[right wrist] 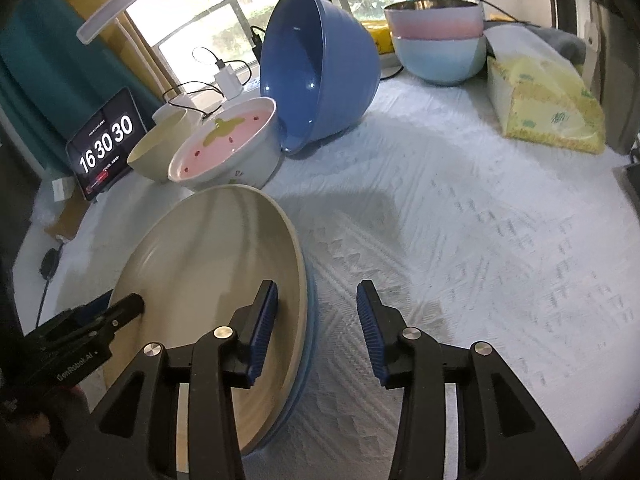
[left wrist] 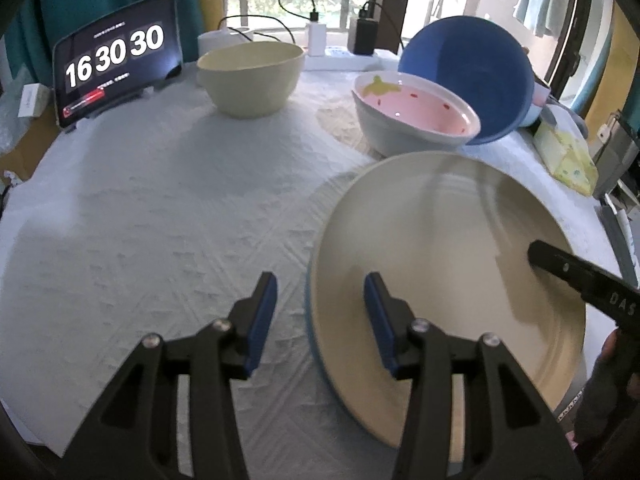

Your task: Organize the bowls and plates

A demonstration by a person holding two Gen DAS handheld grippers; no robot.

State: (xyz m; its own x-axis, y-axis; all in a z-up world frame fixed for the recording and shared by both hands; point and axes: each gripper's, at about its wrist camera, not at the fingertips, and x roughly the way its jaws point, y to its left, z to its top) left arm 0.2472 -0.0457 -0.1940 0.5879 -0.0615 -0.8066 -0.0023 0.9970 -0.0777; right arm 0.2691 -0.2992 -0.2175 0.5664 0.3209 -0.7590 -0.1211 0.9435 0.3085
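straddling the plate (left wrist: 440, 240) rim, both the left gripper (left wrist: 320, 312) and right gripper (right wrist: 318, 312) have fingers half open, seemingly not pressing it, angled down toward the bench (left wrist: 160, 220).

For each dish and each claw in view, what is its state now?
Cream plate: stacked on a blue plate.
Blue bowl: tipped on its side.
Pink strawberry bowl: tilted.
Cream bowl: upright, empty.
Left claw: open astride the plate rim.
Right claw: open astride the rim.

A cream plate (left wrist: 432, 240) lies atop a blue one — behind stand a cream bowl (left wrist: 250, 78), a pink-lined bowl (left wrist: 416, 118) and a tipped blue bowl (left wrist: 476, 68).
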